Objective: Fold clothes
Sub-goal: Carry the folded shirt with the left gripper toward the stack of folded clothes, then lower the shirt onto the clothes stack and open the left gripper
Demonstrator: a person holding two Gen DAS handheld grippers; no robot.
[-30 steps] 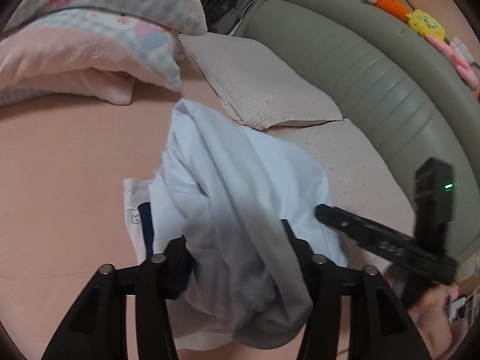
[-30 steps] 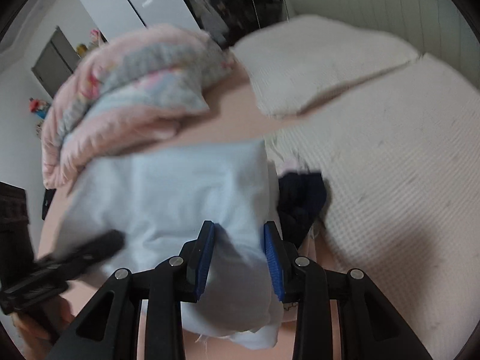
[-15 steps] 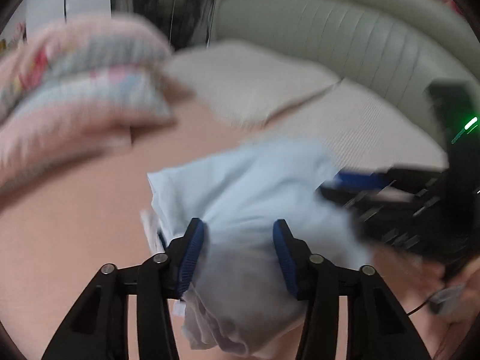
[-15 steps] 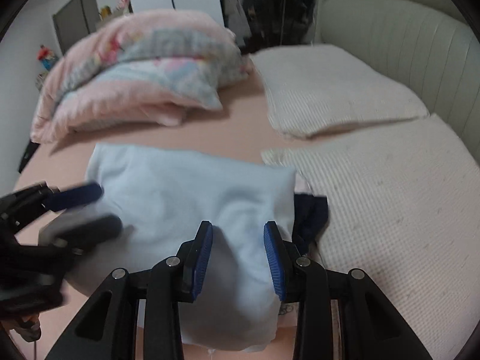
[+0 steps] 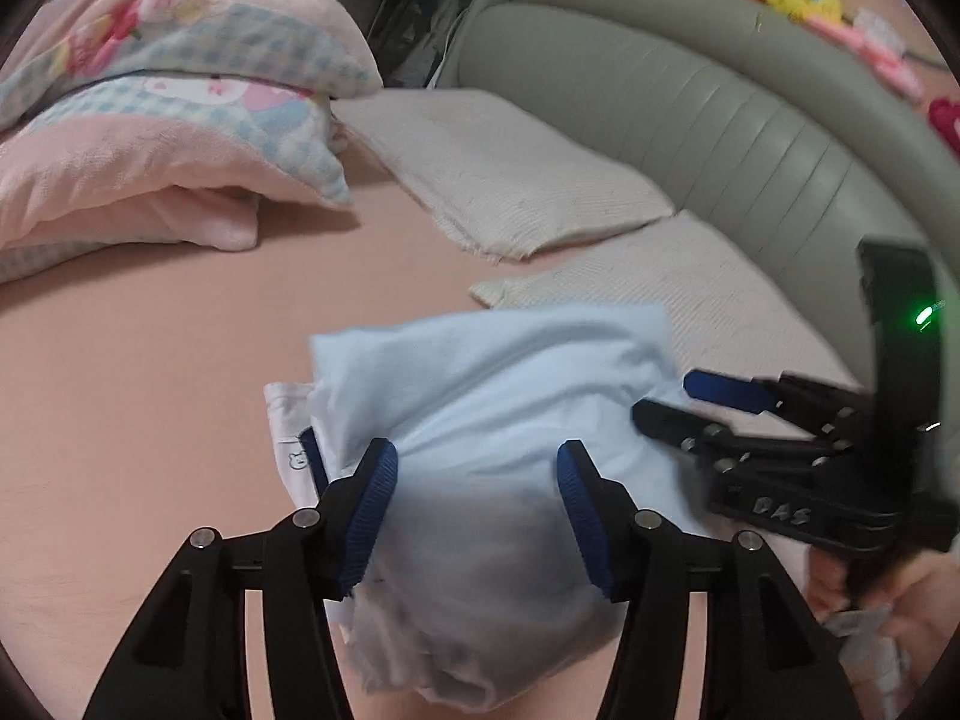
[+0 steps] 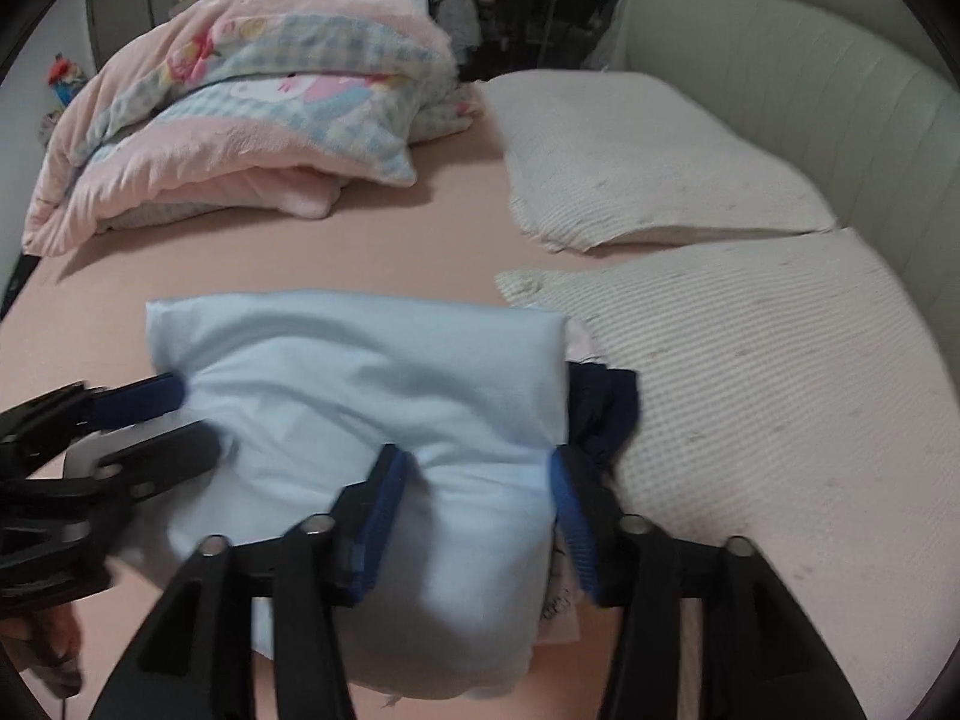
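Light blue garment lies folded on pink bed, on top of white and navy clothes; left gripper fingers spread around its near edge, right gripper fingers spread likewise, neither pinching

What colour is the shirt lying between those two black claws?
Pale blue, plain. The shirt shows best in the right wrist view.

Black hand-held gripper, ribbed blue pads, silver screws.
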